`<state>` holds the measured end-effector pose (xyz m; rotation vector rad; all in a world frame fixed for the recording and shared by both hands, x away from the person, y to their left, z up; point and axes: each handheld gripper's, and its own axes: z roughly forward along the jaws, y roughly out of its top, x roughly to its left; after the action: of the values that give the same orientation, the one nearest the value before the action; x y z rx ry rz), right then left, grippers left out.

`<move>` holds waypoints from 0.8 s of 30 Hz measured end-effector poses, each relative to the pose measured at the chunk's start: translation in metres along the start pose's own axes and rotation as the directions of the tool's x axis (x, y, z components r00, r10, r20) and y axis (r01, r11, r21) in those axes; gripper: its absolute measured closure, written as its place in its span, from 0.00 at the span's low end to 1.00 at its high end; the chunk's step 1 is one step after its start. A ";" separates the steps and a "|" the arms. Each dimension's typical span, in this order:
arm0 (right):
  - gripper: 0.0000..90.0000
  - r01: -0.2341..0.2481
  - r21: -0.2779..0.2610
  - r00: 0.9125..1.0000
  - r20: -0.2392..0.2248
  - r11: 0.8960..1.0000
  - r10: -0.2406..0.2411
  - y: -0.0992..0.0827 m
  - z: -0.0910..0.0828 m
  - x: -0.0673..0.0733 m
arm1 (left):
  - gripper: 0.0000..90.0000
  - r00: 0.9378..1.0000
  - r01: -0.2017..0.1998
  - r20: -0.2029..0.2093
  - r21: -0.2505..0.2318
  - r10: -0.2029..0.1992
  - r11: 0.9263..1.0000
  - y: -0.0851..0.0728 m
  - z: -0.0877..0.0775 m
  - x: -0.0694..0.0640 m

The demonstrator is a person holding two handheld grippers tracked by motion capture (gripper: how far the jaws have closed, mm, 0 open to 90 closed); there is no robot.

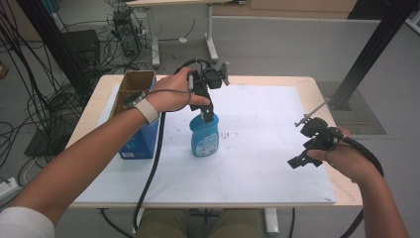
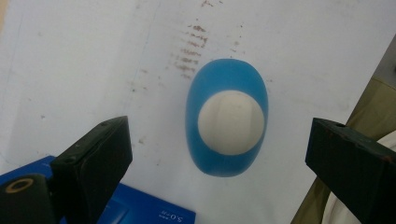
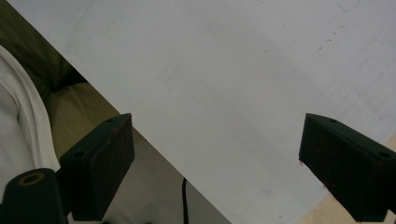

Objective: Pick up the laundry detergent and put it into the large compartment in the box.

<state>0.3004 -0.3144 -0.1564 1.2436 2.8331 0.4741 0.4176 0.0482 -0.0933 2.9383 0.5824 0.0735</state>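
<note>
Left hand-held gripper [image 1: 210,117] open above blue bottle [image 1: 204,135], seemingly clear

One blue bottle [image 1: 204,137]; one blue box [image 1: 140,139]; one white board [image 1: 257,148]; two tools.

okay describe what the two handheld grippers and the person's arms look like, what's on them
Both the left gripper and right gripper are black with blocky jaws, each trailing a thick black cable. The left arm has a white sleeve and a beige-strapped wristwatch.

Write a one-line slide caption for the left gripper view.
Open left tool poised directly above an upright blue bottle with a white cap, standing on a smudged white board.
</note>
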 end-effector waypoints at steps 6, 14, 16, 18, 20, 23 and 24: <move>0.12 0.000 0.000 1.000 -0.001 1.000 0.000 0.000 0.001 0.000 | 0.08 1.000 -0.005 -0.004 0.005 0.005 1.000 0.002 0.005 -0.002; 0.12 0.002 0.000 1.000 -0.002 1.000 -0.002 0.000 0.001 0.000 | 0.08 1.000 -0.010 -0.007 0.002 0.010 1.000 0.002 0.011 -0.004; 0.12 -0.002 0.002 1.000 -0.003 1.000 0.002 0.000 0.002 -0.001 | 0.08 1.000 -0.011 -0.007 0.002 0.011 1.000 0.003 0.011 -0.005; 0.12 -0.001 0.001 1.000 -0.003 1.000 0.001 -0.001 0.001 -0.001 | 0.08 1.000 -0.013 -0.005 0.005 0.013 1.000 0.003 0.013 -0.005; 0.12 -0.002 0.002 1.000 -0.003 1.000 0.002 -0.001 0.001 -0.001 | 0.09 1.000 -0.015 -0.010 0.008 0.015 1.000 0.004 0.014 -0.005; 0.12 -0.003 0.002 1.000 -0.002 1.000 0.003 -0.001 0.001 -0.001 | 0.08 1.000 -0.014 -0.012 0.012 0.014 1.000 0.005 0.015 -0.006; 0.12 -0.003 0.002 1.000 -0.002 1.000 0.003 -0.002 0.001 -0.001 | 0.08 1.000 -0.014 -0.012 0.009 0.014 1.000 0.004 0.015 -0.006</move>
<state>0.2999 -0.3158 -0.1577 1.2488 2.8342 0.4730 0.4143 0.0398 -0.1079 2.9530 0.5658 0.0910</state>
